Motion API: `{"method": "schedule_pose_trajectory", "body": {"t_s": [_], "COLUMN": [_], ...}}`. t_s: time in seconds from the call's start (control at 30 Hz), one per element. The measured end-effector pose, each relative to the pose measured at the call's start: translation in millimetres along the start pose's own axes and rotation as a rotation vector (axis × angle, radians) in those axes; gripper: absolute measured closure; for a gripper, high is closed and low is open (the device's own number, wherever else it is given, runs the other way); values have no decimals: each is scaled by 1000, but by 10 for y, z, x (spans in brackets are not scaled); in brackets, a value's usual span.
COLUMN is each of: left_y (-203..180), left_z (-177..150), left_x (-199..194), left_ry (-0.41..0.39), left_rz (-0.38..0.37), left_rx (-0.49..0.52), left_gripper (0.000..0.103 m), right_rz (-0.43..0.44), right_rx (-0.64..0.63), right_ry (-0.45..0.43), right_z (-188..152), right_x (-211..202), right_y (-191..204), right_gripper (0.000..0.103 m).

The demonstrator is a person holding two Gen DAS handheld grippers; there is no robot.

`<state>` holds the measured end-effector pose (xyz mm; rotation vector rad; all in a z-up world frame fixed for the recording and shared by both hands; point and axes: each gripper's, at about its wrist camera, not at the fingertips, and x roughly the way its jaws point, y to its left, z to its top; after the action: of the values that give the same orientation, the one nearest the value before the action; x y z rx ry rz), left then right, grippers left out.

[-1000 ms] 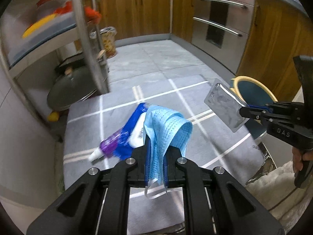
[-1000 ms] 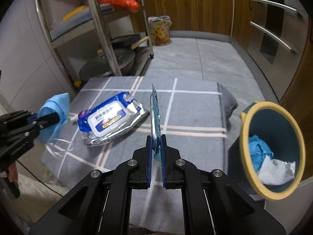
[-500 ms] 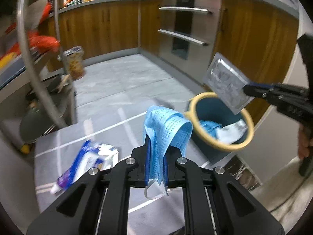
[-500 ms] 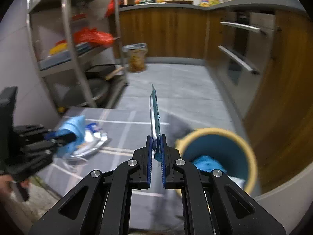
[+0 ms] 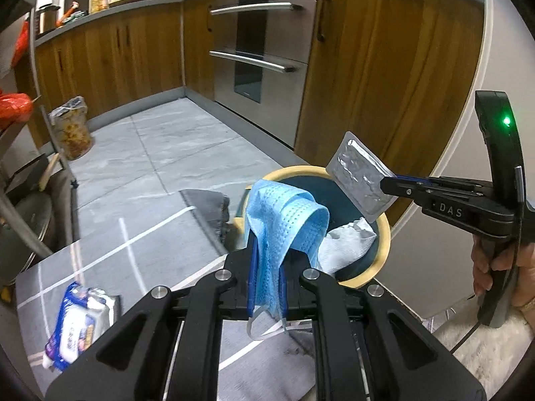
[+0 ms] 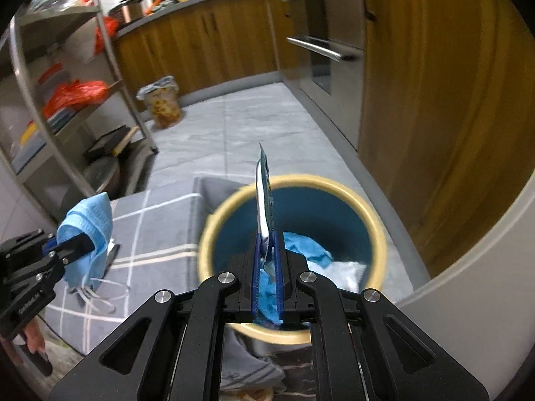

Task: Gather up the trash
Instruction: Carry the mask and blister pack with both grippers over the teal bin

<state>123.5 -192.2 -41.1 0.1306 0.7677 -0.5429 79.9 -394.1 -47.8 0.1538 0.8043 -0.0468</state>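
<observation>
My left gripper (image 5: 266, 260) is shut on a blue face mask (image 5: 284, 224), held up just left of the bin; the mask also shows in the right wrist view (image 6: 88, 230). My right gripper (image 6: 267, 250) is shut on a silver blister pack (image 6: 264, 197), held upright over the open bin; the pack shows flat-on in the left wrist view (image 5: 362, 182). The blue bin with a yellow rim (image 6: 378, 234) holds blue and white crumpled trash (image 6: 311, 254). It also shows in the left wrist view (image 5: 381, 250).
A wet-wipes pack (image 5: 80, 324) lies on the grey checked cloth (image 5: 133, 267) at the left. A metal shelf rack (image 6: 67, 107) stands left, wooden cabinets and an oven (image 5: 264, 50) behind and right. A bag (image 5: 72, 130) sits on the floor.
Both grippers have swung right from over the cloth toward the bin. The blister pack is now over the bin's opening and the mask is next to its rim.
</observation>
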Motion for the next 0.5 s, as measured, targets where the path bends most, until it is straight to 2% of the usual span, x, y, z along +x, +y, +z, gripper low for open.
{"method": "schedule_pose_trajectory", "body": {"t_s": [0.27,0.5], "left_y": [-217,-419], "left_z": [90,124], "left_x": [385,794], "left_ry": [25,62], "left_rz": [-45,-55], "left_rx": [33,83], "left_gripper": [93,92], "right_rz": [-10,-8], "right_rx": [114,135], "right_ry": [60,106], "right_z": [11,70], "right_x": [253,450], "right_y": [-383,-391], "right_gripper": [94,94]}}
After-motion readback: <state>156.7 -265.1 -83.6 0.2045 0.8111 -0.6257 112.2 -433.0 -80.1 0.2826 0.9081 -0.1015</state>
